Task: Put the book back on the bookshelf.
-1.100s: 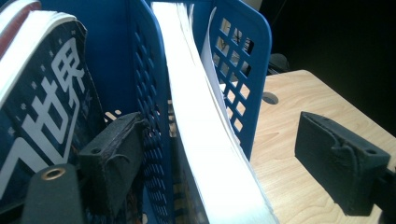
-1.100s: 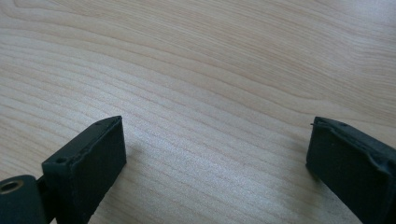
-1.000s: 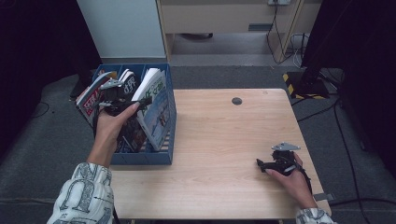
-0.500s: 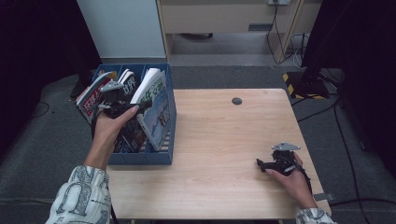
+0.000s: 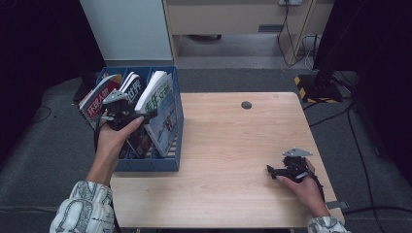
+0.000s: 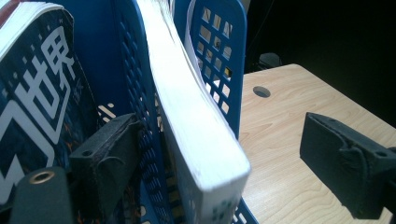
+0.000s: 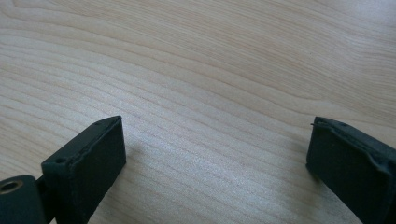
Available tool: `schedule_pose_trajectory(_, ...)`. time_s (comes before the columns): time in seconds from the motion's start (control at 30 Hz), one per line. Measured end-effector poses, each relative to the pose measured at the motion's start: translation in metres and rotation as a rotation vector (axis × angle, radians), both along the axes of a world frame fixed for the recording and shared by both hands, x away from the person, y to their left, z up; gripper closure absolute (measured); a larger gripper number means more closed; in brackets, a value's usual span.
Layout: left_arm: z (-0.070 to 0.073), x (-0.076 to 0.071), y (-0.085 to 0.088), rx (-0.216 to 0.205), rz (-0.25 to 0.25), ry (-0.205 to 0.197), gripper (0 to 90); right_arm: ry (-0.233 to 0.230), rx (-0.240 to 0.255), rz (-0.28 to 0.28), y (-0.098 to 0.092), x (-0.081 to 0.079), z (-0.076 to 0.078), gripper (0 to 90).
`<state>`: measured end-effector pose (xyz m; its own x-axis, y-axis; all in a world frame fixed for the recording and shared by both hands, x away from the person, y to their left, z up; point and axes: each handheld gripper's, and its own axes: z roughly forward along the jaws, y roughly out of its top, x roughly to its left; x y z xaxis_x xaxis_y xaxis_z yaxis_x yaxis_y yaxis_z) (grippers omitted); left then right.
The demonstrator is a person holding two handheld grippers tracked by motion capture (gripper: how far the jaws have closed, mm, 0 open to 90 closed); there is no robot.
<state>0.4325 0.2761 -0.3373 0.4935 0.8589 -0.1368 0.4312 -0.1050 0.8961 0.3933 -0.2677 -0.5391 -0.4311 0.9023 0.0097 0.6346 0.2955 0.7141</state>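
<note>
Blue perforated rack [image 5: 145, 162], lattice holes along its wall. White-edged book [image 6: 196, 126] beside a dark navy cover with white characters [image 6: 37, 107]. Pale wood-grain table [image 5: 233, 160]; black jaws on both grippers; patterned grey-white sleeve [image 5: 85, 211].

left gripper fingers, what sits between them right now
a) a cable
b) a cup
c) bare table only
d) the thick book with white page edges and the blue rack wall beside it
d: in the left gripper view the fingers of the left gripper stand wide apart, either side of the thick book and the perforated wall of the blue rack, not closed on them.
</note>
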Motion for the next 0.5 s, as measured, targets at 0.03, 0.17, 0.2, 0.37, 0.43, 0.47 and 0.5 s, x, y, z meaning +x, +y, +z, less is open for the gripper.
schedule_pose_trajectory(0.03,0.0,-0.001,0.0,0.002,-0.005,-0.003,12.3,-0.001,-0.001,0.001,0.0,0.0,0.0,5.0)
schedule_pose_trajectory(0.17,-0.002,-0.005,0.0,0.006,-0.011,-0.011,13.2,-0.001,-0.001,0.001,0.0,0.0,0.0,5.0)
schedule_pose_trajectory(0.2,-0.003,-0.007,0.0,0.003,-0.02,-0.012,13.2,0.0,0.0,0.001,0.0,0.0,0.0,5.0)
schedule_pose_trajectory(0.37,-0.007,-0.009,-0.003,-0.006,-0.027,-0.002,12.6,-0.001,-0.001,0.001,0.0,0.0,0.0,5.0)
schedule_pose_trajectory(0.43,-0.008,-0.009,-0.004,-0.006,-0.027,0.0,12.1,-0.001,-0.001,0.001,0.0,0.0,0.0,5.0)
schedule_pose_trajectory(0.47,-0.011,-0.009,-0.004,-0.006,-0.025,0.007,11.9,0.0,0.0,0.0,0.0,0.0,0.0,5.0)
schedule_pose_trajectory(0.5,-0.011,-0.009,-0.004,-0.006,-0.025,0.007,11.7,0.0,0.0,0.0,0.0,0.0,0.0,5.0)
